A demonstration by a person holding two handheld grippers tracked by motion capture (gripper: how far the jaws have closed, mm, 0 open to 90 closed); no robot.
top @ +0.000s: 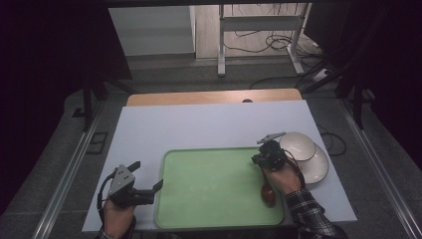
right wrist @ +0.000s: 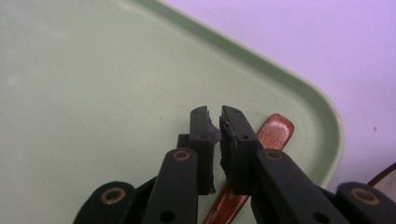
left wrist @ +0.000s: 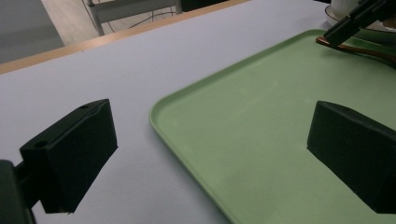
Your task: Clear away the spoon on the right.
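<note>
A green tray lies on the white table cover. A brown wooden spoon rests along the tray's right side, bowl end near the person's right hand. My right gripper is over the handle, jaws drawn together to a thin slit. The handle runs under the right jaw, with nothing visible between the pads. That gripper shows far off in the left gripper view, its tips at the handle's end. My left gripper is wide open at the tray's left edge.
A white bowl sits on a white plate just right of the tray's far right corner. A strip of bare wooden tabletop shows behind the white cover. Metal table legs and cables are on the floor beyond.
</note>
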